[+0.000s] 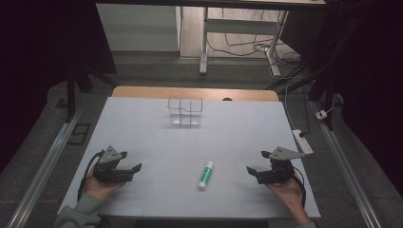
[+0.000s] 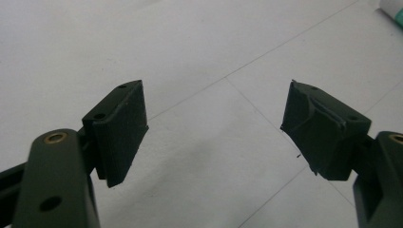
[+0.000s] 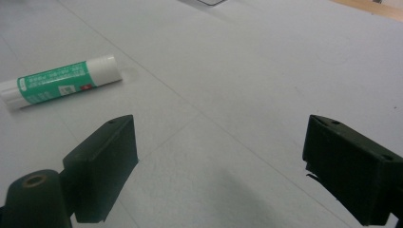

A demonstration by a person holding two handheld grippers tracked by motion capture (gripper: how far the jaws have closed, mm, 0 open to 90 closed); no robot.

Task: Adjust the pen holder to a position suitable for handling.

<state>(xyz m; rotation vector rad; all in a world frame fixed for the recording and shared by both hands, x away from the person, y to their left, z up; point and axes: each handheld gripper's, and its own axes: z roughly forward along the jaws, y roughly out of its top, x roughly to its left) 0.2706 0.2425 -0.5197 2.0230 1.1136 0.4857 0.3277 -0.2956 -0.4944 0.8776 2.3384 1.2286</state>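
A white and green glue stick [image 1: 206, 175] lies flat on the white table [image 1: 190, 142], near the front, between the two hands. In the right gripper view the glue stick [image 3: 62, 81] is at the upper left, well away from the jaws. My left gripper [image 1: 137, 168] rests at the front left, held by a hand, its jaws wide apart with nothing between them [image 2: 214, 128]. At the front right my right gripper [image 1: 251, 171] is also open and empty [image 3: 218, 156]. A clear plastic organiser [image 1: 185, 111] with compartments stands at the back middle of the table.
A wooden strip [image 1: 195, 93] edges the table's far side. Beyond it stand desk legs [image 1: 204, 42] and cables on the floor. A power strip [image 1: 303, 141] lies off the table's right edge. Metal rails [image 1: 45, 161] run along both sides.
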